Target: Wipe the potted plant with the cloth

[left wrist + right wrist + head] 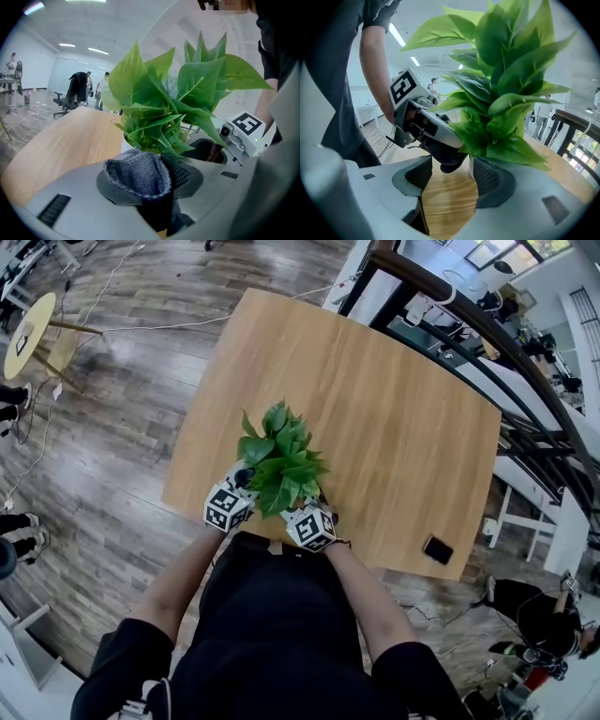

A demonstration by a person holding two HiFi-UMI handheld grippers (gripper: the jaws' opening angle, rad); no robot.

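Note:
The potted plant, with broad green leaves, stands near the front edge of the wooden table. My left gripper is shut on a grey-blue cloth, which bulges up between its jaws right against the lower leaves; a bit of white pot shows behind. My right gripper stands open on the plant's other side, with only bare tabletop between its jaws, and leaves hang over its right pad. Across from it I see the left gripper holding the dark cloth. In the head view both grippers flank the plant's base.
A dark phone lies near the table's front right corner. A glass railing runs behind the table on the right. A small round yellow table stands on the wooden floor far left. The person's body is close to the front edge.

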